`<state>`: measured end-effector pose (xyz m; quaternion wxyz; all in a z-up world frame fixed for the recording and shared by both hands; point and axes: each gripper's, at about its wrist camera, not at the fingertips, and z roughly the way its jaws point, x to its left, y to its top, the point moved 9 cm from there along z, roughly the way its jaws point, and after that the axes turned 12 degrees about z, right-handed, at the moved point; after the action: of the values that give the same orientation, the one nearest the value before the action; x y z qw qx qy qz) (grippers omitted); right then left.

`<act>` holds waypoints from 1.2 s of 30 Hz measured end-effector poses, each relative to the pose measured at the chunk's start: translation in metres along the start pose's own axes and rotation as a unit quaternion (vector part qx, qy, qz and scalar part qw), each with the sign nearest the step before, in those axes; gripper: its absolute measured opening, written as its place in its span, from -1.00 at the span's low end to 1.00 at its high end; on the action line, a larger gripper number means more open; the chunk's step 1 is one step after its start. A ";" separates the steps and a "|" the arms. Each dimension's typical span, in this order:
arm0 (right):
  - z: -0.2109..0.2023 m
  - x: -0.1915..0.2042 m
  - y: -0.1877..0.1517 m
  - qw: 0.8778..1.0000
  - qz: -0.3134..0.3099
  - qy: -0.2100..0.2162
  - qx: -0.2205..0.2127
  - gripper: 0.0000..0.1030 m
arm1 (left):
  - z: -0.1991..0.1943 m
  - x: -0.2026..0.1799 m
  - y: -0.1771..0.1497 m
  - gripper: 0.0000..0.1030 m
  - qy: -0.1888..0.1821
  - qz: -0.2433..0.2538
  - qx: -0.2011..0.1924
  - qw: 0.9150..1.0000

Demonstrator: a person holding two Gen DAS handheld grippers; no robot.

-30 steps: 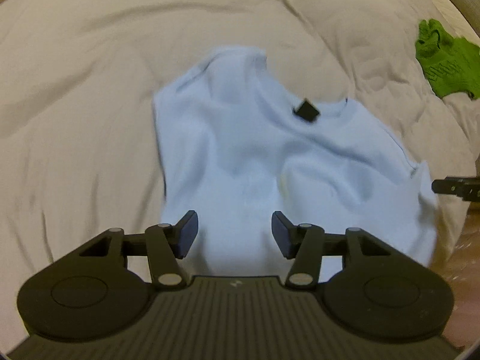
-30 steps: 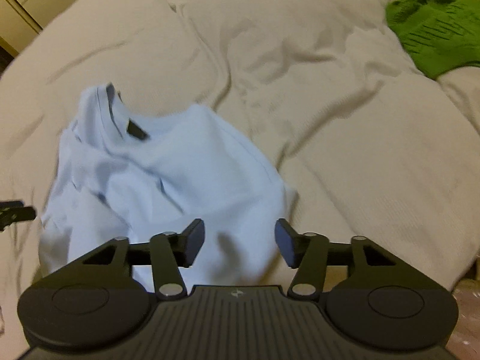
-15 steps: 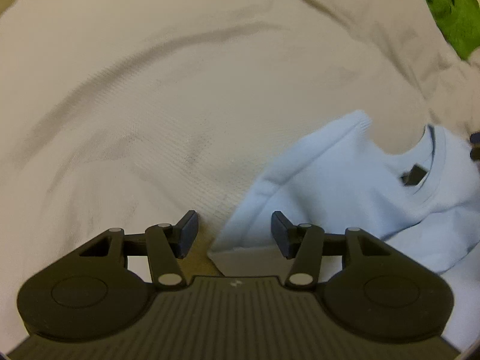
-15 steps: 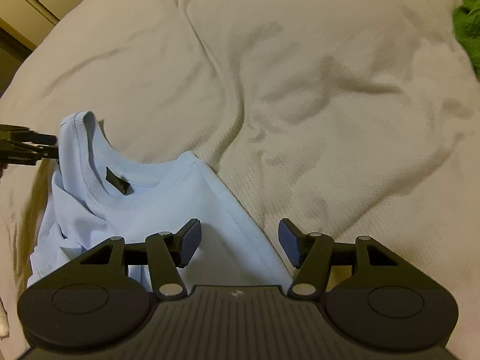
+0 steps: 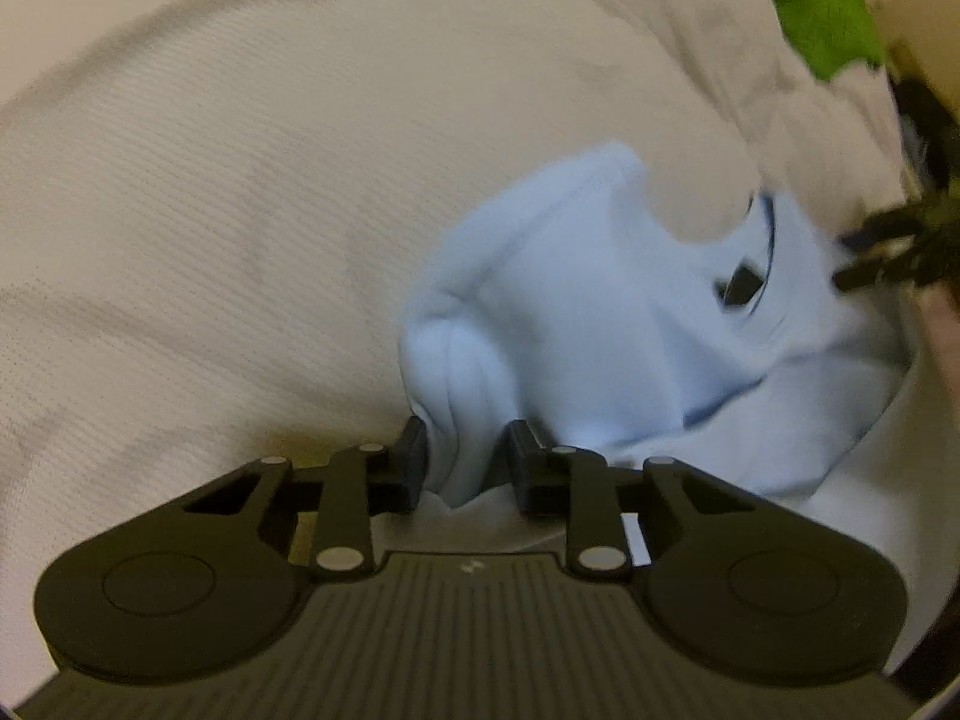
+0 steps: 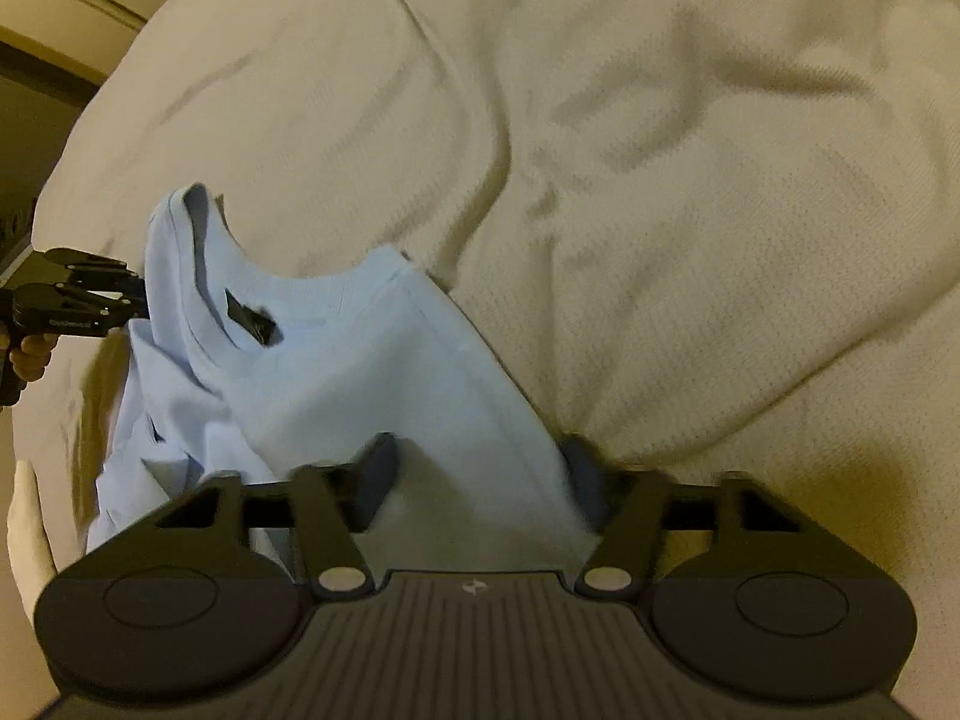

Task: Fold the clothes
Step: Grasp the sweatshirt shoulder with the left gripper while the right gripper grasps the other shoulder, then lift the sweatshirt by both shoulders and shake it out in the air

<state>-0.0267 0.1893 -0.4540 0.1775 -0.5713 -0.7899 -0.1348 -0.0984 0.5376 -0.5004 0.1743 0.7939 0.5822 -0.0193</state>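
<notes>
The pale blue cotton T-shirt (image 5: 588, 324) lies crumpled on the cream knitted bed cover (image 5: 240, 210), collar and dark neck label facing up.

Left wrist view: we see the left claw (image 5: 465, 461) narrowed onto a bunched roll of the shirt's shoulder or sleeve edge, with the fabric pinched between both pads. The gap is small, filled with cloth. We judge this grip is taken at an outer edge so that the shirt can be pulled flat before any fold is made. The picture is blurred toward the right, where a dark shape, which we take for the other claw, sits at the shirt's far side. A bright green knitted garment (image 5: 822, 6) lies well apart at the upper right corner of the bed.

Right wrist view: the right claw (image 6: 480, 474) stands wide, its pads on either side of a broad band of the shirt (image 6: 372, 372), which runs between them toward the camera. The right pad is blurred; we cannot tell whether either pad presses the cloth, and the span does not read as a firm hold. The left claw (image 6: 135, 294) appears at the far left, touching the shirt beside the collar. We judge that the two claws are placed at opposite shoulders to spread the garment.
</notes>
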 end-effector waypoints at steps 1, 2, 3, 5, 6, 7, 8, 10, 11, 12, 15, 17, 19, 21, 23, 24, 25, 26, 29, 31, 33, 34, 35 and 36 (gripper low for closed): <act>0.000 -0.001 -0.002 1.000 0.001 -0.002 0.004 -0.71 | 0.001 -0.001 0.001 -0.67 0.013 -0.001 -0.001 1.000; -0.003 0.001 -0.003 1.000 -0.005 -0.007 0.000 -0.87 | 0.000 -0.005 0.003 -0.79 0.024 -0.002 -0.004 1.000; -0.009 0.005 -0.005 1.000 -0.017 -0.014 -0.012 -0.88 | -0.002 -0.010 0.003 -0.89 0.034 0.001 -0.008 0.999; -0.023 0.017 -0.007 0.997 -0.047 -0.033 -0.043 -0.90 | -0.012 -0.023 0.004 -0.90 0.076 0.021 -0.023 0.997; -0.033 0.026 -0.008 0.994 -0.069 -0.050 -0.068 -0.90 | -0.023 -0.027 0.003 -0.91 0.095 0.016 -0.038 0.995; -0.044 0.036 -0.008 0.989 -0.090 -0.063 -0.094 -0.91 | -0.036 -0.029 0.003 -0.91 0.114 0.006 -0.055 0.992; -0.055 0.046 -0.009 0.984 -0.110 -0.074 -0.119 -0.92 | -0.048 -0.032 0.002 -0.91 0.132 -0.004 -0.072 0.989; -0.078 0.068 -0.010 0.969 -0.151 -0.096 -0.170 -0.93 | -0.086 -0.034 -0.004 -0.91 0.164 -0.040 -0.107 0.980; -0.091 0.081 -0.011 0.956 -0.178 -0.112 -0.203 -0.94 | -0.106 -0.035 -0.007 -0.91 0.180 -0.059 -0.124 0.974; -0.105 0.095 -0.011 0.941 -0.207 -0.127 -0.235 -0.95 | -0.126 -0.038 -0.011 -0.91 0.198 -0.068 -0.138 0.968; -0.150 0.133 -0.007 0.910 -0.238 -0.124 -0.316 -0.96 | -0.198 -0.055 -0.023 -0.91 0.261 -0.083 -0.183 0.944; -0.184 0.159 -0.004 0.890 -0.247 -0.111 -0.367 -0.96 | -0.251 -0.070 -0.029 -0.91 0.295 -0.095 -0.223 0.924; -0.227 0.186 -0.004 0.867 -0.253 -0.092 -0.420 -0.96 | -0.306 -0.088 -0.034 -0.91 0.330 -0.098 -0.262 0.902; -0.275 0.213 -0.011 0.837 -0.261 -0.070 -0.475 -0.96 | -0.365 -0.115 -0.039 -0.91 0.360 -0.098 -0.309 0.875; -0.326 0.237 -0.025 0.804 -0.265 -0.046 -0.531 -0.96 | -0.419 -0.145 -0.046 -0.90 0.384 -0.097 -0.352 0.848; -0.351 0.248 -0.034 0.785 -0.267 -0.034 -0.557 -0.96 | -0.442 -0.159 -0.050 -0.90 0.390 -0.099 -0.372 0.836; -0.374 0.257 -0.043 0.768 -0.269 -0.023 -0.580 -0.96 | -0.465 -0.173 -0.055 -0.90 0.396 -0.102 -0.389 0.826; -0.396 0.264 -0.051 0.752 -0.272 -0.012 -0.600 -0.96 | -0.487 -0.187 -0.061 -0.90 0.402 -0.105 -0.404 0.815; -0.452 0.280 -0.070 0.716 -0.285 0.013 -0.637 -0.96 | -0.530 -0.230 -0.073 -0.90 0.424 -0.100 -0.433 0.789; -0.481 0.288 -0.079 0.698 -0.295 0.024 -0.652 -0.96 | -0.554 -0.258 -0.081 -0.90 0.438 -0.097 -0.454 0.769; -0.502 0.289 -0.085 0.690 -0.297 0.044 -0.659 -0.96 | -0.569 -0.285 -0.083 -0.90 0.450 -0.102 -0.466 0.755; -0.512 0.288 -0.089 0.686 -0.297 0.053 -0.662 -0.96 | -0.577 -0.298 -0.084 -0.90 0.456 -0.105 -0.471 0.748; -0.520 0.285 -0.092 0.681 -0.299 0.060 -0.666 -0.96 | -0.580 -0.310 -0.083 -0.90 0.464 -0.105 -0.471 0.742; -0.528 0.282 -0.095 0.677 -0.300 0.066 -0.669 -0.96 | -0.583 -0.322 -0.083 -0.90 0.474 -0.104 -0.470 0.737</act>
<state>-0.1305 0.1814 0.1432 -0.2505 -0.2595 -0.6040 -0.7107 -0.3796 0.4378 0.1007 0.2239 0.4516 0.6036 0.6177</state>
